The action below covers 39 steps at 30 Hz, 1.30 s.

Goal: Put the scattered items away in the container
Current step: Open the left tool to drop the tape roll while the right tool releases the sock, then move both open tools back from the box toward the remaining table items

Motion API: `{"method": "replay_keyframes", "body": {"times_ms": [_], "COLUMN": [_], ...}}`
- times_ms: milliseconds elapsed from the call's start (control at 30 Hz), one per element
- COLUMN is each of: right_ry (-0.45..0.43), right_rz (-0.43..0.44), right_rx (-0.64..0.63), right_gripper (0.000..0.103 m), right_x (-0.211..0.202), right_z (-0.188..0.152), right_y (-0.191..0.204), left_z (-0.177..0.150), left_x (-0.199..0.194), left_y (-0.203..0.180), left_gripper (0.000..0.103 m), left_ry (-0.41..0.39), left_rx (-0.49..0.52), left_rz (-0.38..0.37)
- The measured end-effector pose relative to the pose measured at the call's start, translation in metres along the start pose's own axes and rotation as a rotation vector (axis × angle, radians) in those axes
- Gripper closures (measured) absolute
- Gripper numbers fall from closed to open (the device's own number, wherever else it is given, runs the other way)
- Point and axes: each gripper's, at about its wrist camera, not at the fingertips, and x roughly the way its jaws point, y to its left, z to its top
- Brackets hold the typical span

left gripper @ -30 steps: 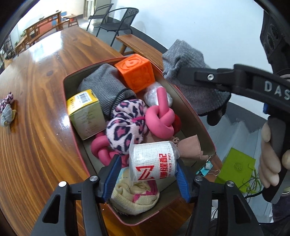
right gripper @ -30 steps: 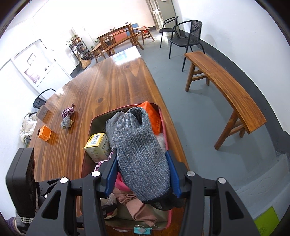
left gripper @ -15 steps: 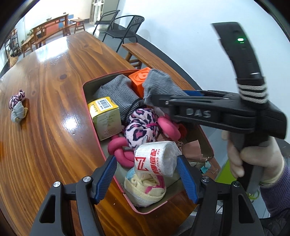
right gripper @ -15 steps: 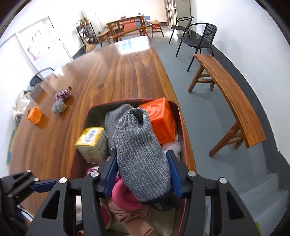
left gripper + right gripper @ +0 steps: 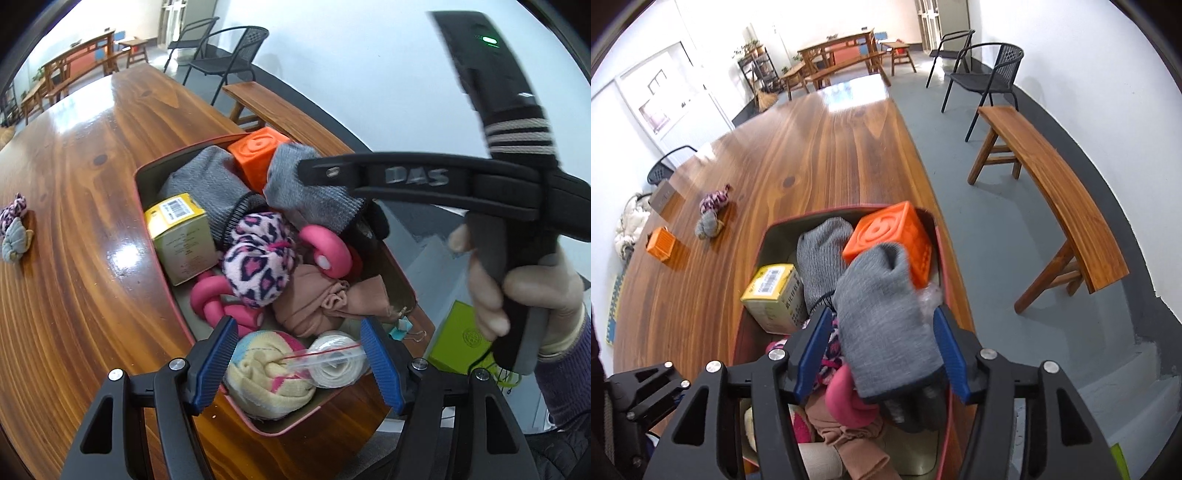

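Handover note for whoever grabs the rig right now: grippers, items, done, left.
Left gripper: open, empty, over the near end of the container; white roll in a bag lies inside below it.
Right gripper: fingers opening around the grey sock, which hangs over the container's contents, not yet clear of the pads.
Done: container packed with orange cube, yellow box, leopard plush, pink knot toy.
Left: finish the sock drop, then fetch the small orange box, the fabric bundle and the brown box from the table.
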Motion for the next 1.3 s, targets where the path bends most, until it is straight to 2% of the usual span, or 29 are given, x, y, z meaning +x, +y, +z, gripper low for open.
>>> {"method": "replay_keyframes", "body": {"times_ms": [167, 267, 333, 400, 533, 900, 1300], "right_ry": [-0.044, -0.057, -0.063, -0.066, -0.061, -0.025, 0.040], "right_rz": [0.011, 0.047, 0.068, 0.080, 0.104, 0.136, 0.179], "right_rx": [0.013, 0.023, 0.020, 0.005, -0.024, -0.077, -0.120], "right_gripper": [0.041, 0.041, 0.041, 0.041, 0.041, 0.041, 0.041], "right_x": [-0.016, -0.020, -0.021, -0.020, -0.015, -0.001, 0.025], "right_z": [0.007, 0.011, 0.013, 0.014, 0.016, 0.007, -0.002], "right_y": [0.004, 0.012, 0.021, 0.029, 0.051, 0.114, 0.197], "left_z": [-0.001, -0.002, -0.004, -0.007, -0.018, -0.052, -0.114], "left_x": [-0.010, -0.017, -0.024, -0.030, -0.044, -0.078, -0.131], "left_y": [0.017, 0.033, 0.045, 0.055, 0.074, 0.128, 0.218], "left_gripper": [0.033, 0.033, 0.020, 0.018, 0.001, 0.001, 0.001], "left_ry": [-0.032, -0.063, -0.089, -0.113, -0.141, -0.177, -0.212], "left_rx": [-0.060, -0.116, -0.161, -0.193, -0.245, -0.334, -0.523], "left_rz": [0.037, 0.073, 0.093, 0.102, 0.132, 0.233, 0.333]}}
